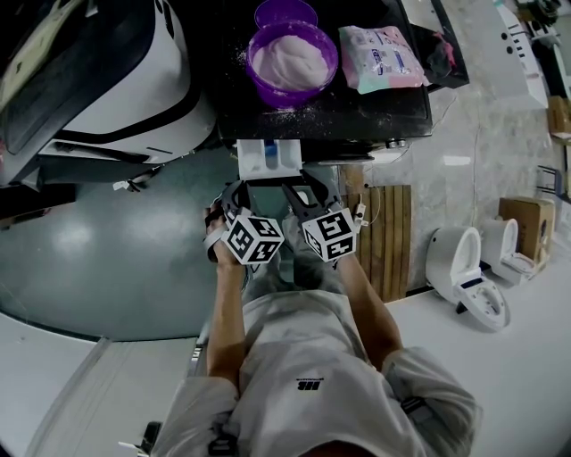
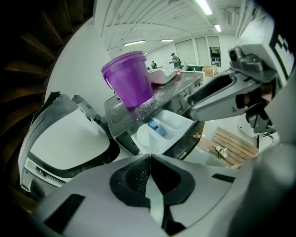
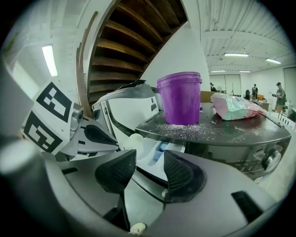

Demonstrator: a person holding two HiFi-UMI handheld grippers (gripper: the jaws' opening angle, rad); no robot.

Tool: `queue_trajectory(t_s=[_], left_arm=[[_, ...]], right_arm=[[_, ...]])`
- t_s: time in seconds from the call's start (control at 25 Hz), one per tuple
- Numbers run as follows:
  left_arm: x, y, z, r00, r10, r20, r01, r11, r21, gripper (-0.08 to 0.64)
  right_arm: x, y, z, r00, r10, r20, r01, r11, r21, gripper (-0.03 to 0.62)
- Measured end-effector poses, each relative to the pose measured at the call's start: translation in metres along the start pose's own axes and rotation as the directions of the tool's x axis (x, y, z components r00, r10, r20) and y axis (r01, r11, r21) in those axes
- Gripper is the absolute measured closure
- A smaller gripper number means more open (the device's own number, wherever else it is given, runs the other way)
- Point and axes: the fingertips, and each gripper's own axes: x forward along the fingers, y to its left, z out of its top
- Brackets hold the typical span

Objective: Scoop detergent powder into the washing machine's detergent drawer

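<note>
The white detergent drawer (image 1: 269,159) stands pulled out from the dark machine top (image 1: 375,112). Behind it on that top sits a purple bucket (image 1: 293,55) full of white powder, with a purple cup-like piece (image 1: 285,12) beyond it. My left gripper (image 1: 237,191) hovers just in front of the drawer's left corner, and its pads meet with nothing between them (image 2: 149,157). My right gripper (image 1: 303,187) is beside it at the drawer's right corner, open and empty (image 3: 149,159). Both gripper views show the bucket (image 2: 129,81) (image 3: 179,97) and the drawer (image 2: 163,130) (image 3: 155,147) ahead.
A pink-and-white detergent bag (image 1: 384,58) lies right of the bucket; spilled powder dusts the top around it. A large white curved panel (image 1: 116,71) sits at the left. A wooden slat board (image 1: 385,234) and white toilets (image 1: 464,272) stand on the floor to the right.
</note>
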Motion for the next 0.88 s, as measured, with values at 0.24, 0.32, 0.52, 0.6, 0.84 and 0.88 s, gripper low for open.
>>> queue_trajectory(t_s=[0.24,0.32,0.52,0.6,0.84,0.88], left_arm=[[0.001,-0.004,-0.001,1.0,-0.015,-0.004,0.015,1.0,0.009,0.545],[-0.002,-0.005,0.0,1.0,-0.026,0.012,0.026,1.0,-0.016,0.545],[-0.015,0.005,0.011,0.992,-0.045,0.114,0.061,0.988,-0.139,0.545],[-0.022,0.01,0.019,0.984,-0.053,0.173,0.085,0.979,-0.183,0.545],[-0.053,0.024,0.043,0.935,-0.073,0.348,0.173,0.949,-0.265,0.545],[-0.059,0.025,0.048,0.924,-0.077,0.375,0.189,0.943,-0.273,0.545]], right_arm=[[-0.001,-0.002,0.002,1.0,-0.019,0.008,0.019,1.0,-0.012,0.425],[-0.002,-0.002,0.004,0.999,-0.028,0.016,0.028,0.999,-0.019,0.425],[-0.008,-0.002,0.014,0.998,-0.053,0.044,0.054,0.998,-0.039,0.424],[-0.012,-0.001,0.019,0.997,-0.062,0.056,0.065,0.997,-0.048,0.425],[-0.032,0.007,0.044,0.99,-0.088,0.111,0.098,0.991,-0.088,0.425],[-0.036,0.008,0.049,0.988,-0.094,0.122,0.106,0.99,-0.093,0.425]])
